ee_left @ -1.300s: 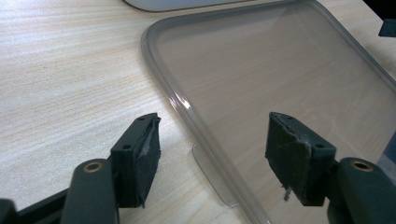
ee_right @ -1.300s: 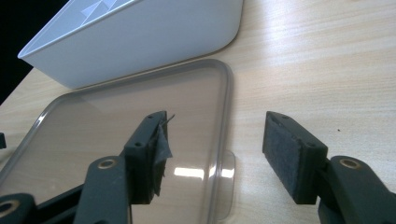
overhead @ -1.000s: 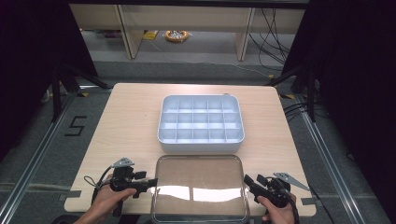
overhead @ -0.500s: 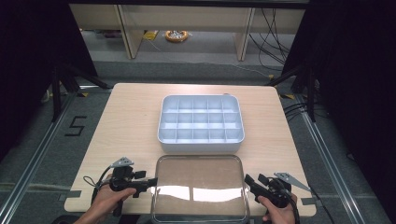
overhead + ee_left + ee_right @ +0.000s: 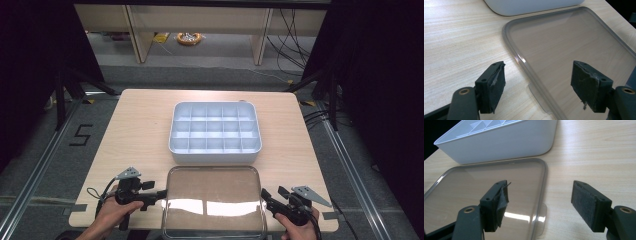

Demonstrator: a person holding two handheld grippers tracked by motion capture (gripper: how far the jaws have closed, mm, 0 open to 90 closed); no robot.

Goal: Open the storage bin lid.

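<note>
Both grippers' jaws have just been opening and hold nothing: the left gripper [image 5: 537, 86] and right gripper [image 5: 540, 203] each straddle a short-side rim of the clear rounded-rectangle plastic lid [image 5: 215, 200].

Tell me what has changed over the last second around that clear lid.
Both grippers' jaws have just been opening. The left gripper straddles the clear lid's left rim, the right gripper its right rim, and the pads touch nothing. Both hands, the lid and the white divided tray stayed where they were on the table.
</note>
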